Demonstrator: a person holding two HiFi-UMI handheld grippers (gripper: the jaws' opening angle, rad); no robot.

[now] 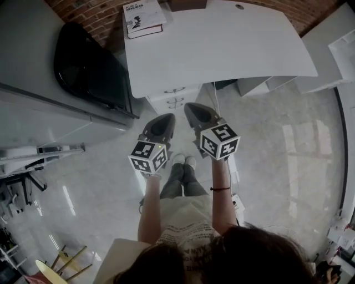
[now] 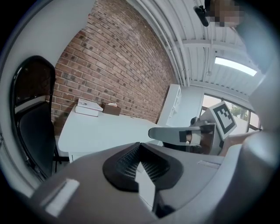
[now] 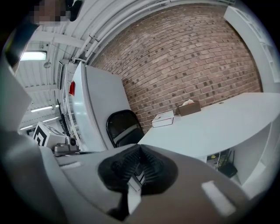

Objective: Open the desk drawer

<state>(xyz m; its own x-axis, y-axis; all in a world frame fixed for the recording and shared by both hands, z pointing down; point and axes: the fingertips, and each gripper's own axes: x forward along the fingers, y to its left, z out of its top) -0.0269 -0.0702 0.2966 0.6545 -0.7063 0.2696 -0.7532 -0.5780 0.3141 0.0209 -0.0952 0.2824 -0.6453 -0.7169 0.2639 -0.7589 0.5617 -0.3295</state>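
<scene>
Desk drawer (image 1: 165, 94) was found shut beneath the desk (image 1: 222, 44) front. Left gripper (image 1: 160, 128) and right gripper (image 1: 201, 115) were held short of the desk, jaws pressed together, empty. Spreading was judged necessary before its handle (image 1: 175, 90) is gripped squarely.

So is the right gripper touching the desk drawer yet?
Apart. In the right gripper view the right gripper is shut on nothing, and the desk with its drawer stands clearly farther ahead.

Most of the drawers (image 1: 173, 96) hide under the desk top (image 1: 222, 44); book (image 1: 143, 16) print too small.
</scene>
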